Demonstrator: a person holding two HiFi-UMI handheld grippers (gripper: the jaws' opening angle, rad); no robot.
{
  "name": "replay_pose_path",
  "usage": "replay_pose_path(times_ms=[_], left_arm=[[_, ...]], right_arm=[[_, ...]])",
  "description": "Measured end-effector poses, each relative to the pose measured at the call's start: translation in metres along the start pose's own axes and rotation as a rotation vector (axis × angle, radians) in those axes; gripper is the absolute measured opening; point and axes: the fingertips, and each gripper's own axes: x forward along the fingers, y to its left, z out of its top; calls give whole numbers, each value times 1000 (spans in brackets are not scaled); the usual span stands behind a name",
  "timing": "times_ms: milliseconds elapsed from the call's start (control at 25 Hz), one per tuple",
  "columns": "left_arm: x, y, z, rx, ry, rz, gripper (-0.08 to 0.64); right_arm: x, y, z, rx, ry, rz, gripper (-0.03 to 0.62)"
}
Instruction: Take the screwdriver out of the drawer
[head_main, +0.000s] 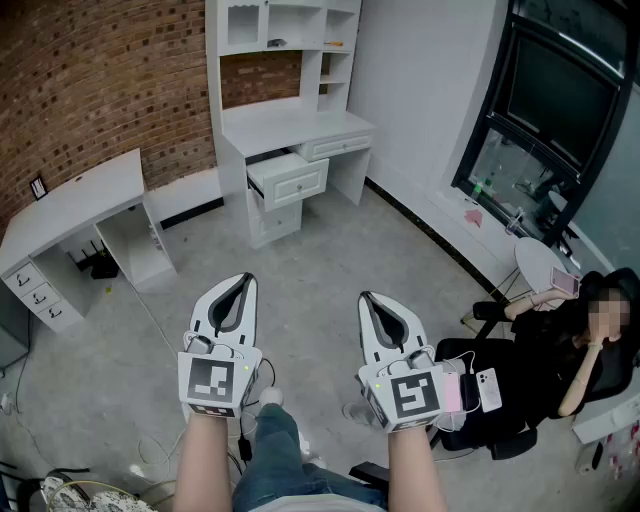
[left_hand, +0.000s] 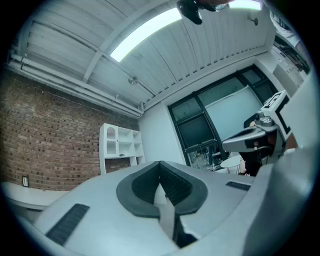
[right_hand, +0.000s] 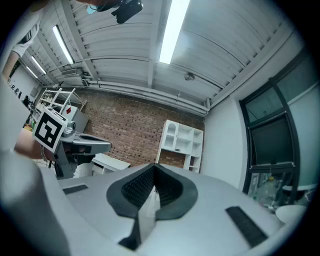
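the grey floor (head_main: 330, 250) carries a white desk (head_main: 300, 128) with one drawer (head_main: 290, 180) pulled open.

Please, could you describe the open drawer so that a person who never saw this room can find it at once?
Look at the brick wall at the back, where a white desk with shelves on top stands in the corner. Under the left part of its top, one drawer is pulled far out toward the room; the drawers beside and below it are not.
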Motion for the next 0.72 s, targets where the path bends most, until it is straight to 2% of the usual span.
replay_pose_path(times_ms=[160, 360, 520, 720], left_arm=[[33, 7, -6, -14, -13, 1, 14], [86, 30, -26, -25, -16, -1, 14], [145, 70, -49, -27, 17, -4, 14], [226, 132, -71, -45, 10, -16, 14]], right_arm=[[29, -22, -7, -20, 16, -3, 9], [81, -44, -24, 8, 9, -4, 8], [151, -63, -35, 26, 0, -42, 9], [248, -81, -49, 38, 10, -59, 9]])
